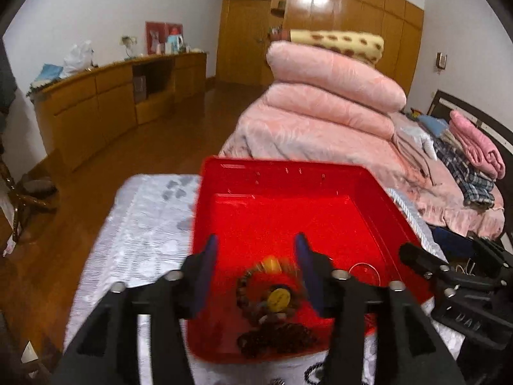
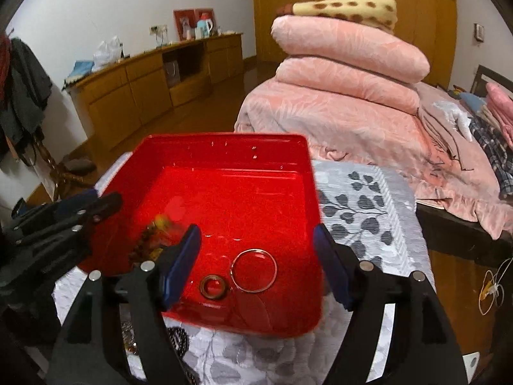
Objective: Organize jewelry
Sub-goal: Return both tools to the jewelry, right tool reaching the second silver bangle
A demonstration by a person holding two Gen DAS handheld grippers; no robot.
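Observation:
A red plastic tray (image 1: 288,173) sits on a table with a grey leaf-patterned cloth (image 2: 368,199). In the left wrist view, brown bead bracelets with yellow beads (image 1: 272,301) lie blurred in the tray's near part. My left gripper (image 1: 256,256) is open and empty above them. In the right wrist view, a thin silver bangle (image 2: 254,270) and a small brown ring (image 2: 214,286) lie on the tray floor. My right gripper (image 2: 256,247) is open and empty over them. The tray (image 2: 224,147) and the beads (image 2: 154,237) also show there.
A dark beaded piece (image 2: 178,337) and more jewelry lie on the cloth in front of the tray. A bed with stacked pink quilts (image 1: 327,96) stands behind the table. A wooden cabinet (image 1: 112,102) lines the far wall across the wood floor.

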